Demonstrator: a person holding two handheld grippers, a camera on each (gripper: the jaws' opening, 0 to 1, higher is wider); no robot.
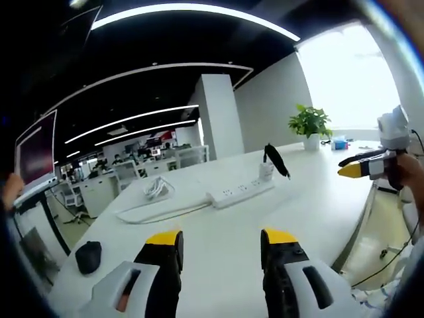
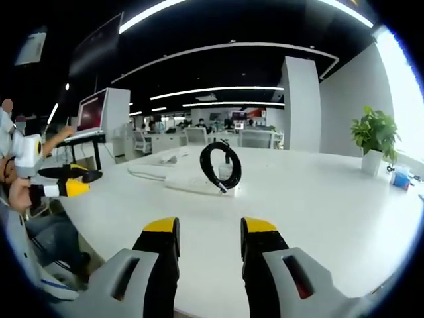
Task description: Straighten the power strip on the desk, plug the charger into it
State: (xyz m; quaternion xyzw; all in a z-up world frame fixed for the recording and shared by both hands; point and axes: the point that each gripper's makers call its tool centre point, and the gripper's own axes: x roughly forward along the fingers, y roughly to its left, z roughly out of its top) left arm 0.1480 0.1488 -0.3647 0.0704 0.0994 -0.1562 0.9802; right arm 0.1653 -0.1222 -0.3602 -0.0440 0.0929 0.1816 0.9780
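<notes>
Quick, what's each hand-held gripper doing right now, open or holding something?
Left hand-held gripper: open, holding nothing.
Right hand-held gripper: open, holding nothing.

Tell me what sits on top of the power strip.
A white charger stands at one end of the power strip, its black cable looping up from it. Whether its prongs are seated cannot be seen.

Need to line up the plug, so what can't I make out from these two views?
- Power strip sockets: right gripper view, partly behind the black cable loop.
- Charger prongs: left gripper view, too small.
- Strip switch: too small, both views.
</notes>
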